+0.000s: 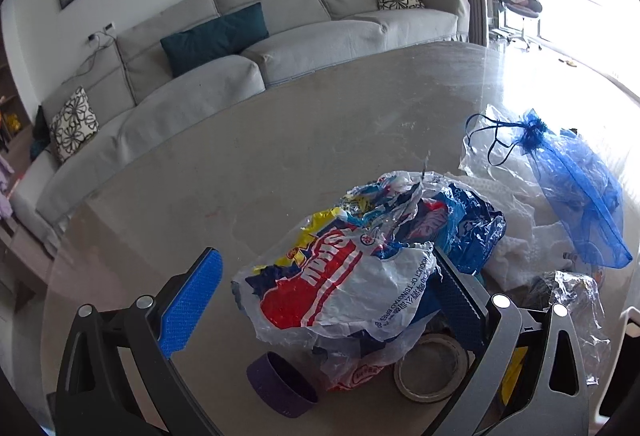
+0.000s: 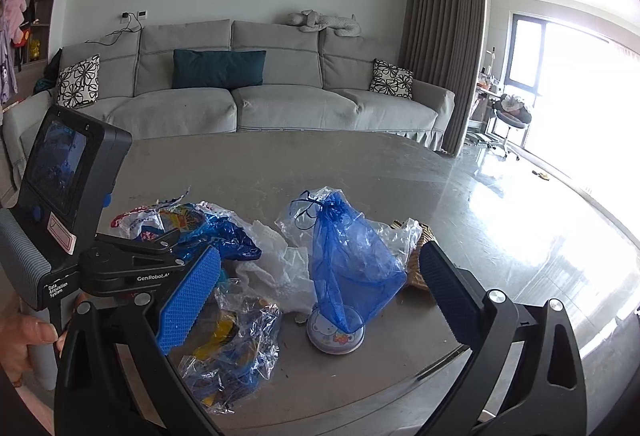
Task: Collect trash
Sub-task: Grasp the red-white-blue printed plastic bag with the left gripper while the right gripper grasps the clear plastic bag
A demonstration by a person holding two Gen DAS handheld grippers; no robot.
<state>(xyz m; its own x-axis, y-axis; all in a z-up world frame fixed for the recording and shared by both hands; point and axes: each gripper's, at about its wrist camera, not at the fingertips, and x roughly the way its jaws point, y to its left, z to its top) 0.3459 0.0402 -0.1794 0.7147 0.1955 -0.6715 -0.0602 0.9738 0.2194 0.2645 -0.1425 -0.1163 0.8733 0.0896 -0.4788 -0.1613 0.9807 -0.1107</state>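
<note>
A pile of trash lies on the grey round table [image 1: 240, 156]. My left gripper [image 1: 328, 276] is open, its jaws either side of a crumpled red, white and blue printed plastic bag [image 1: 340, 288]. Under that bag lie a purple cap [image 1: 280, 390] and a tape roll [image 1: 430, 366]. My right gripper [image 2: 320, 272] is open, with a blue mesh drawstring pouch [image 2: 348, 260] between its jaws, above a small round tin [image 2: 336, 332]. The pouch also shows in the left wrist view [image 1: 576, 180]. Crumpled clear wrap [image 2: 236, 348] lies near my right gripper's left finger.
White plastic [image 2: 276, 268] and a woven item [image 2: 420, 268] lie in the pile. The left gripper's handle and screen [image 2: 60, 172] stand left in the right wrist view. A grey sofa [image 2: 248, 96] runs behind the table, with a bright window [image 2: 560, 76] at right.
</note>
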